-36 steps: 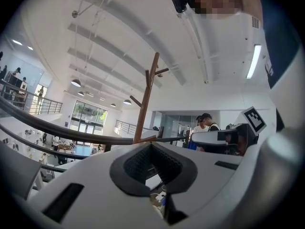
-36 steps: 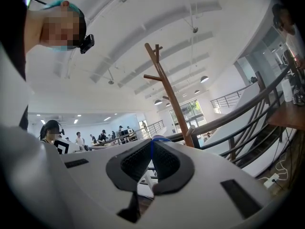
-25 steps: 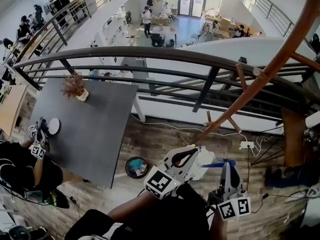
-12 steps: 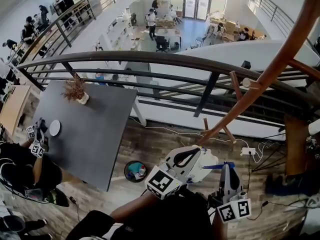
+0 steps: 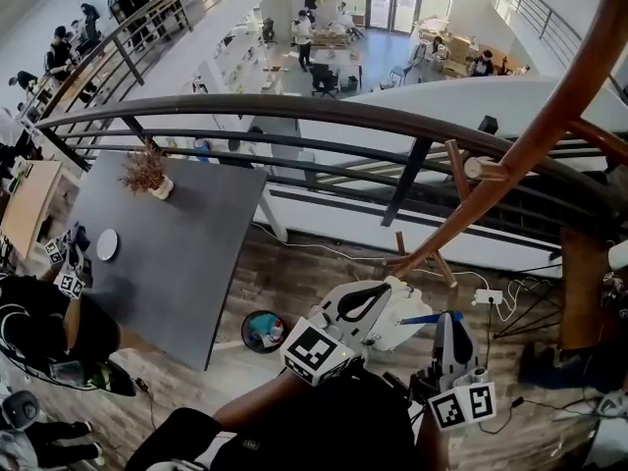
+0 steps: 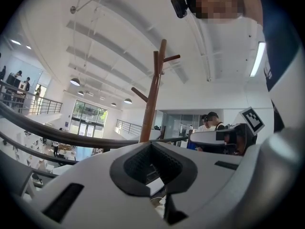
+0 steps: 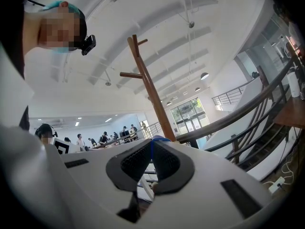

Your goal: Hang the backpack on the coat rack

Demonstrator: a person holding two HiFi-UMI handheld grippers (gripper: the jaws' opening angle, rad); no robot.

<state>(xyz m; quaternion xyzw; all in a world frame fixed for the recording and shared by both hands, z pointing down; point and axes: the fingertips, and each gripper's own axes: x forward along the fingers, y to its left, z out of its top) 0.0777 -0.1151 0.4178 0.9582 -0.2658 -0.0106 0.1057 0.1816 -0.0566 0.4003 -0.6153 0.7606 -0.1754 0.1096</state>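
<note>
A brown wooden coat rack (image 5: 510,165) slants across the right of the head view, with pegs along its pole. It stands ahead of both grippers: coat rack (image 6: 153,94), coat rack (image 7: 150,94). A white backpack (image 5: 402,327) with a blue strap (image 5: 430,317) hangs low between my two grippers, above the wooden floor. My right gripper (image 5: 447,330) is shut on the blue strap (image 7: 152,140), whose edge pokes out at the top of the pads. My left gripper (image 5: 378,297) is shut, its tip against the backpack; nothing shows between its pads (image 6: 143,159).
A curved dark railing (image 5: 294,111) runs across just beyond the coat rack, with an atrium below. A grey table (image 5: 167,253) stands at the left, a person with grippers beside it. A small bin (image 5: 266,329) and cables (image 5: 486,292) lie on the floor.
The grippers and the backpack stay almost where they were. The view has drifted slightly, so the rack's pegs sit a little higher and closer.
</note>
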